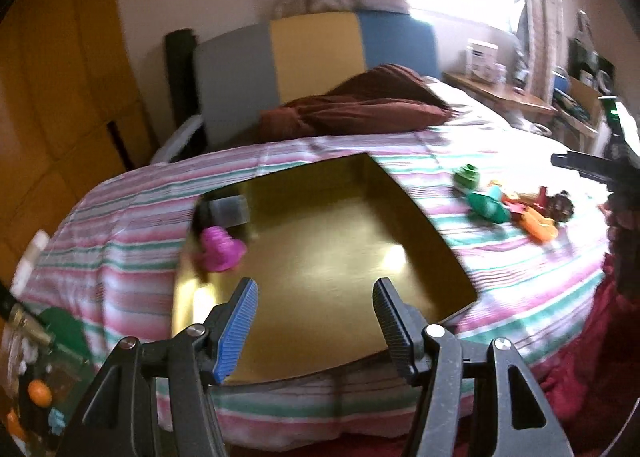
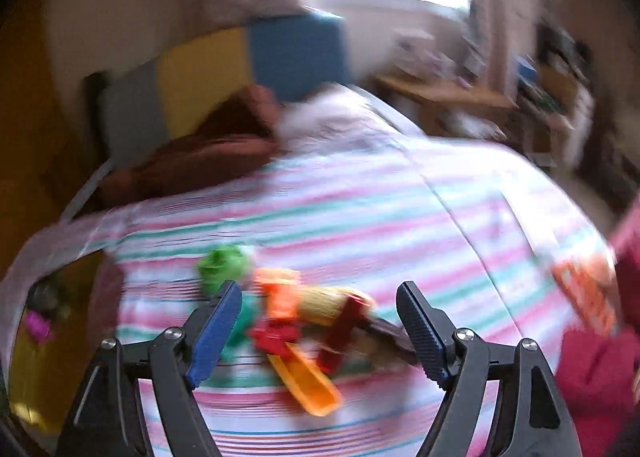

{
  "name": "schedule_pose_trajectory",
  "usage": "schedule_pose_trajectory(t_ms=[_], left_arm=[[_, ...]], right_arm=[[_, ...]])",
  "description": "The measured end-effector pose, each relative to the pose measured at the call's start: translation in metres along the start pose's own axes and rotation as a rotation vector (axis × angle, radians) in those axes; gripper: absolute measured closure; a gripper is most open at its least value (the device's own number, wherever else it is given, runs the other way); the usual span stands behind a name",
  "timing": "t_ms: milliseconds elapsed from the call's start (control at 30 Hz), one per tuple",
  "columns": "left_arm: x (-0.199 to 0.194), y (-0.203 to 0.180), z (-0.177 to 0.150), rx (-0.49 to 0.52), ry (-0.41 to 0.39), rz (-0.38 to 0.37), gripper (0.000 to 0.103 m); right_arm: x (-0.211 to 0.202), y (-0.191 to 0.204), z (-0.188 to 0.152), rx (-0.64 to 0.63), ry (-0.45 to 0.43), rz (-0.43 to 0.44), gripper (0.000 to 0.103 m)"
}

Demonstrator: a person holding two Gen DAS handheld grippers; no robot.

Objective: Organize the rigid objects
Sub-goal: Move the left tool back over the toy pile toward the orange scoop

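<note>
In the left wrist view the left tongs [image 1: 316, 317] gape wide and empty over the gold tray [image 1: 420, 213] at frame centre, pink toy [image 1: 221, 249] inside its left edge; in the right wrist view the right tongs [image 2: 320, 321] gape empty above the blurred toy pile [image 2: 304, 317] at lower centre on the striped bed [image 2: 360, 209].

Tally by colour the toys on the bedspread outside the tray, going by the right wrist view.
green toy: 1
teal toy: 1
orange toys: 2
yellow toy: 1
red toys: 2
brown toy: 1
Total: 8, roughly; the pile is blurred and overlapping.
</note>
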State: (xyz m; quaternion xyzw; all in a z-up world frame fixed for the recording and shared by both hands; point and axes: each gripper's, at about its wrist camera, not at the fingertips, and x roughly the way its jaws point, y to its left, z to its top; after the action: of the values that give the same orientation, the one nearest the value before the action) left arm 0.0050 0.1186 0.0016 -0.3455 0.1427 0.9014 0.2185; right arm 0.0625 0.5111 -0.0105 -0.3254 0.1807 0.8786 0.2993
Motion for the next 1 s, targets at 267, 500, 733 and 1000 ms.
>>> schedule_pose_trajectory(t_ms=[267, 500, 733, 1000], left_arm=[[0.017, -0.070, 0.027, 0.097, 0.031, -0.207, 0.042], [0.046, -0.137, 0.044, 0.131, 0.135, -0.401, 0.042], [0.091, -0.203, 0.056, 0.093, 0.268, -0.563, 0.042], [0.140, -0.246, 0.068, -0.004, 0.377, -0.609, 0.038]], right_arm=[[-0.003, -0.044, 0.004, 0.233, -0.015, 0.009, 0.020], [0.000, -0.063, 0.001, 0.341, 0.002, 0.036, 0.020], [0.003, -0.082, -0.003, 0.451, 0.015, 0.069, 0.020], [0.000, -0.097, -0.006, 0.535, -0.002, 0.078, 0.020]])
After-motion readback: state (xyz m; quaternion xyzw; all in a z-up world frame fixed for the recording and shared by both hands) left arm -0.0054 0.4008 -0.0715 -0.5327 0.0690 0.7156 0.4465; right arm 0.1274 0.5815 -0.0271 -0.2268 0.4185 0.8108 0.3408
